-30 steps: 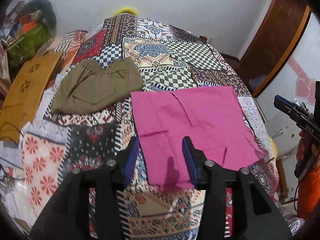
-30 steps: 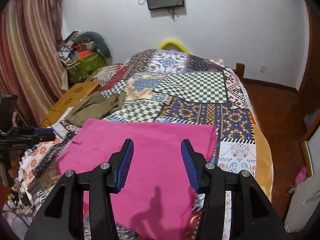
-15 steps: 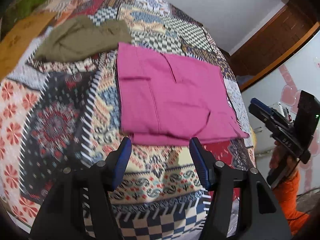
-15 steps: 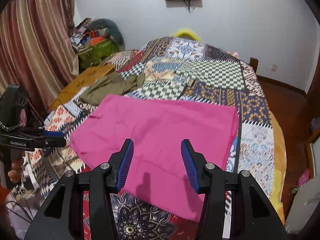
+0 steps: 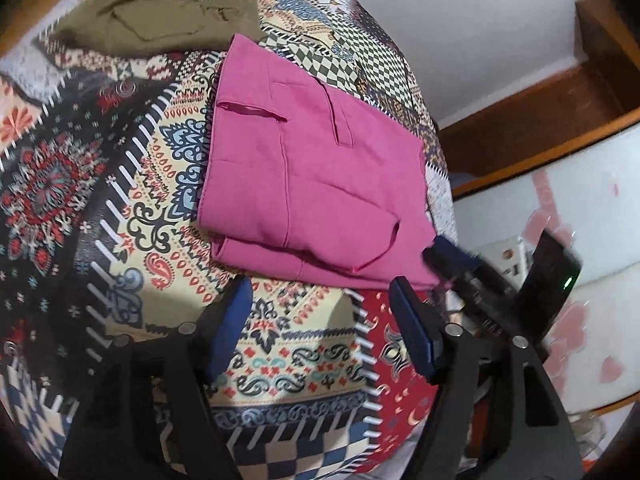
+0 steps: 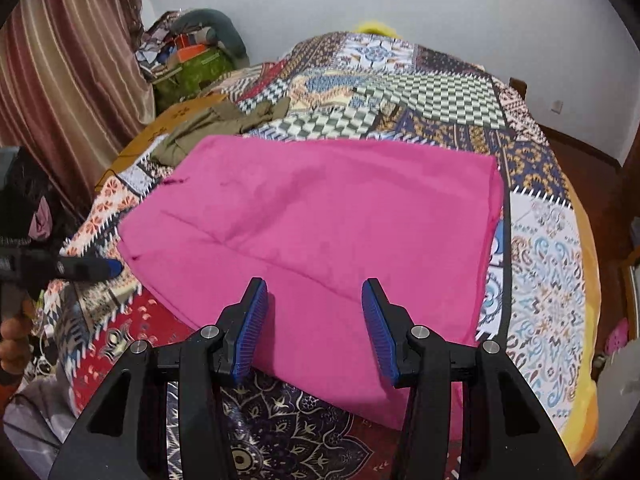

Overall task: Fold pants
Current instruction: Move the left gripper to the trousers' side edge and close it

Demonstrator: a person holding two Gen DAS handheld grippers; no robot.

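my left gripper (image 5: 320, 308) has just been opening and hangs wide and empty just short of the pink pants (image 5: 316, 184), and my right gripper (image 6: 314, 320) hangs half-open, empty, over their near edge. the pants lie folded flat on the patterned bedspread (image 6: 548, 280), so i judge i am reaching in for the next fold, which calls for pinching both near corners together.

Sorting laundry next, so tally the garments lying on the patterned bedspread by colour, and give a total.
Pink: 1, the pink pants, spread near the bed's edge.
Olive green: 1, the olive garment, crumpled just beyond them.
Total: 2 garments on the bedspread.
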